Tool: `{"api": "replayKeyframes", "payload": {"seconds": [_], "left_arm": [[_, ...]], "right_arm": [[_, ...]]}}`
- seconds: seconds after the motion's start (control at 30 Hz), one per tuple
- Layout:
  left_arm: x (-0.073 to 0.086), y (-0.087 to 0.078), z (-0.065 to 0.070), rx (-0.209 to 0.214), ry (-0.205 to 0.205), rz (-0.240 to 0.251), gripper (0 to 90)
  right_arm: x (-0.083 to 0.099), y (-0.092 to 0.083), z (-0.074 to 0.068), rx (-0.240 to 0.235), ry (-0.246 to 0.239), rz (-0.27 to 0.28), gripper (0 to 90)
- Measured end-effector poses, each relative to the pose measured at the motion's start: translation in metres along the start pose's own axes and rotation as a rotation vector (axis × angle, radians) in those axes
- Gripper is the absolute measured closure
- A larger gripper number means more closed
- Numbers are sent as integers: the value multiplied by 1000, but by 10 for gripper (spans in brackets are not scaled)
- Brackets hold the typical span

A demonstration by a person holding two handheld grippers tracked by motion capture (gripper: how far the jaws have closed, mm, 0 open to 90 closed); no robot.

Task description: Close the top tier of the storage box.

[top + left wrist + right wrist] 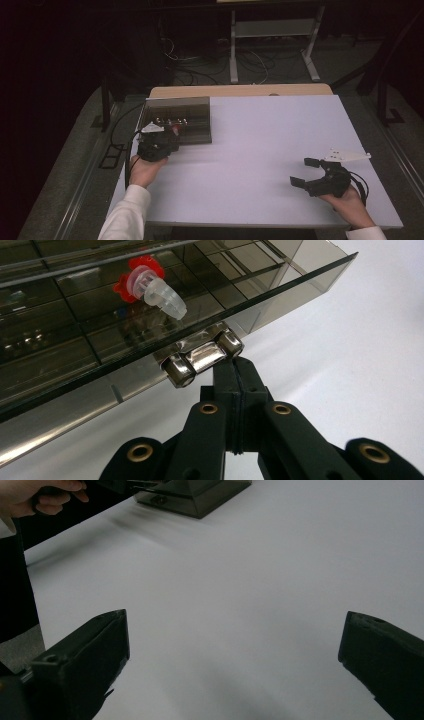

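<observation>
At the surface's point(260, 150) far left corner I see the smoked, see-through compartment box point(192, 112), its lid edge carrying a shiny metal clasp point(202, 356); a red-and-clear plastic piece point(150, 285) lies inside. My left gripper point(235, 371) has its jaws pressed together right at that clasp. Near the right edge, my right gripper point(303, 172) rests spread wide, holding nothing.

Dim room, only the white table point(260, 150) brightly lit; glare on the chrome latch point(202, 357), foreground soft.
</observation>
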State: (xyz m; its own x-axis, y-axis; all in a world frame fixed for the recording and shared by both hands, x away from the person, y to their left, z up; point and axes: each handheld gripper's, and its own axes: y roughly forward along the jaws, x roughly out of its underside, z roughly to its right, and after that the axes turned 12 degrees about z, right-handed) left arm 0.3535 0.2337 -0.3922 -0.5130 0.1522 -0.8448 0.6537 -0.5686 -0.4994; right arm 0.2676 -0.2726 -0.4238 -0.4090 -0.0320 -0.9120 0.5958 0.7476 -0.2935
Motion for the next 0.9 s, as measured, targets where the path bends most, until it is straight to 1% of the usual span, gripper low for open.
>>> {"api": "replayKeyframes", "payload": {"seconds": [0.13,0.3,0.67,0.9], "left_arm": [[-1,2,-2,0,0,-1,891],[-4,6,-2,-2,13,-13,891],[-7,10,-6,-10,11,-15,891],[-8,13,-8,-14,3,-10,891]], "right_arm": [[0,0,0,-3,0,-2,4],[0,1,0,-4,1,-2,4],[1,1,0,-12,3,-4,4],[2,1,0,-13,2,-10,3]]}}
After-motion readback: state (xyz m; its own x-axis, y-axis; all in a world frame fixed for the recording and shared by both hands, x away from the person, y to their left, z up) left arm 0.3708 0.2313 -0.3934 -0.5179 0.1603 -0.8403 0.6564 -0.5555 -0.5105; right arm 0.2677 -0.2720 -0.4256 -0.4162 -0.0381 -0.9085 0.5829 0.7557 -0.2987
